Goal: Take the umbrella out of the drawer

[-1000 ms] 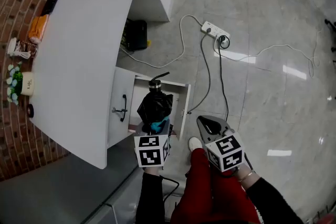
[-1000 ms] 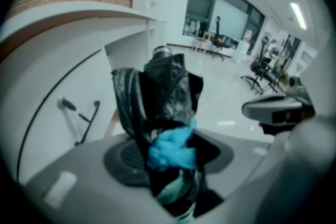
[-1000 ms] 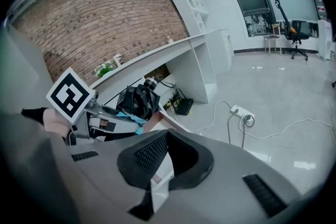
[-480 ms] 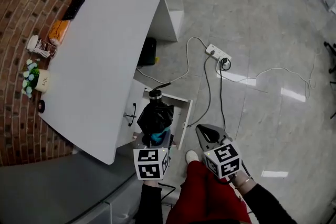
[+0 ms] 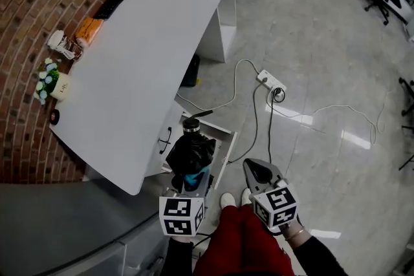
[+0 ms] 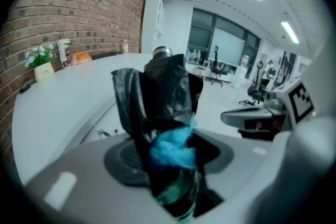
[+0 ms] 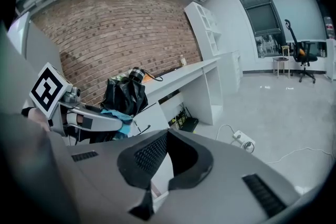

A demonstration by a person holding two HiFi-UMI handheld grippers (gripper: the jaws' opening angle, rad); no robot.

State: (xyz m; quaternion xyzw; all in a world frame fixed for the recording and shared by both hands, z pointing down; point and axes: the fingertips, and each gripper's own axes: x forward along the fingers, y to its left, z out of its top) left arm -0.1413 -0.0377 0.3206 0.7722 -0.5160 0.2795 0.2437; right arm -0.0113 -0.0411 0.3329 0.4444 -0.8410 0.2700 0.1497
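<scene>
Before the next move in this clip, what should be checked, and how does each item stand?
1. Grip on the umbrella: ok. The left gripper is clamped on its lower end.
2. Umbrella out of the drawer: ok, it seems. It is up at desk height.
3. Right gripper free: ok. Its jaws are together with nothing between them.
4. Drawer shut: not ok. It stands open.
5. Room on the desk to set it down: ok. The near part is bare.
6. Footing: cannot tell. A cable runs along the floor past the drawer.
</scene>
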